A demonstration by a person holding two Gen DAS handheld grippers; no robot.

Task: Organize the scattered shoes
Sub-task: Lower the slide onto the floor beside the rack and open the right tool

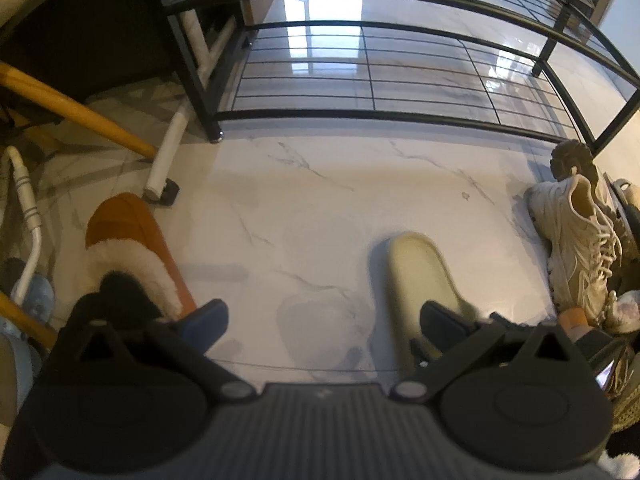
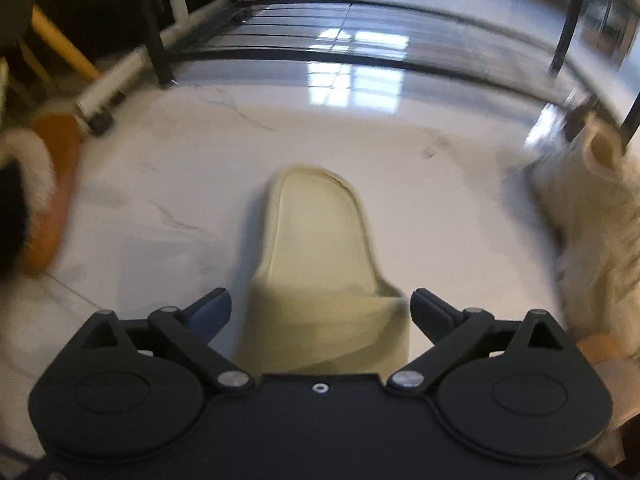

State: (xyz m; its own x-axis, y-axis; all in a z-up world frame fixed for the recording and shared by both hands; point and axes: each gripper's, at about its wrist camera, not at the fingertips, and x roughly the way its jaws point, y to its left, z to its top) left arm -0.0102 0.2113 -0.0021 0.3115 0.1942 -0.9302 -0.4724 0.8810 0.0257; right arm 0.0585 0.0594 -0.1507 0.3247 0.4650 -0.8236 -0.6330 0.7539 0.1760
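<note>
A cream slide sandal [image 2: 320, 248] lies on the white marble floor, toe pointing away. My right gripper [image 2: 320, 312] is open, its jaws standing either side of the sandal's strap end without gripping it. The same sandal shows in the left wrist view [image 1: 424, 276]. My left gripper [image 1: 320, 324] is open and empty above bare floor, between the sandal and an orange slipper with white fur trim [image 1: 132, 248]. A beige laced sneaker [image 1: 576, 248] lies on its side at the right. The black wire shoe rack [image 1: 400, 80] stands ahead.
Yellow wooden legs [image 1: 80, 112] and white tube legs with a black foot [image 1: 166, 168] stand at the left. More shoes are piled at the far right edge [image 1: 624, 360]. The orange slipper [image 2: 52, 184] and the sneaker [image 2: 600, 216] appear blurred in the right wrist view.
</note>
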